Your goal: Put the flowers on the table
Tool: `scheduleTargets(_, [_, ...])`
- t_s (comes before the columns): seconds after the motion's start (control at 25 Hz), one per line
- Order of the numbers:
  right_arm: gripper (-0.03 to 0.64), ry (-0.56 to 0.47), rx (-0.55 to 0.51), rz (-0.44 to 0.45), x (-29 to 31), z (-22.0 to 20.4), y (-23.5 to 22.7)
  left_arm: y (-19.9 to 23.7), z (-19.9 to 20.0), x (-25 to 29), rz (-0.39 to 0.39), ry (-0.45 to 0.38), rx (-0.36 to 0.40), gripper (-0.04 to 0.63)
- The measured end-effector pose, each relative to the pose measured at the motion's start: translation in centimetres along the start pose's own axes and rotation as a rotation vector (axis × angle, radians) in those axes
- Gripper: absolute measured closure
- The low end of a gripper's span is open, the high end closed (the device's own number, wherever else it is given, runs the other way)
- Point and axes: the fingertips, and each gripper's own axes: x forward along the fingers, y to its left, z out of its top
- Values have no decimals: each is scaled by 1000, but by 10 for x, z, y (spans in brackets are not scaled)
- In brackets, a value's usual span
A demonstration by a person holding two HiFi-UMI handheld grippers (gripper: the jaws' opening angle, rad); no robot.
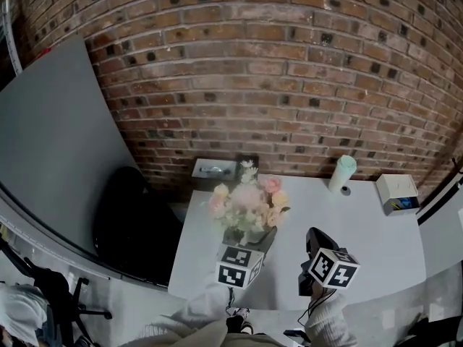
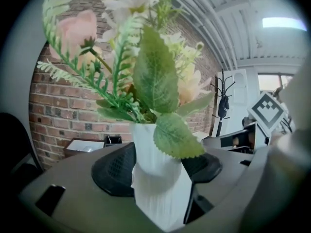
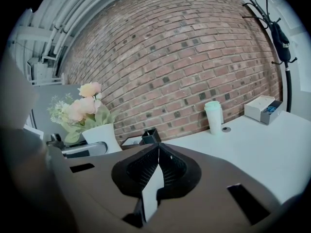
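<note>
One bunch of pink and cream flowers (image 1: 248,199) in a ribbed white vase (image 2: 158,178) was over the white table's (image 1: 376,237) near-left part, the left gripper (image 1: 247,246) clamped tight on the vase. The right gripper (image 3: 155,174) hung just beside, jaws pressed together, nothing between. Only the gripper views caught the black coat stand (image 2: 223,101).

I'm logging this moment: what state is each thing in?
Left gripper: jaws shut on the vase.
Right gripper: jaws shut, empty.
Vase: upright, flowers in it.
Cup: upright on the table, lid on.
Box: one end looks open.
</note>
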Motion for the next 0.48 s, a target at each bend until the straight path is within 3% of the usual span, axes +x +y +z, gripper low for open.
scheduleTargets(0.48, [592, 16, 23, -104, 32, 9, -52, 34, 9, 91, -20, 16, 34, 301])
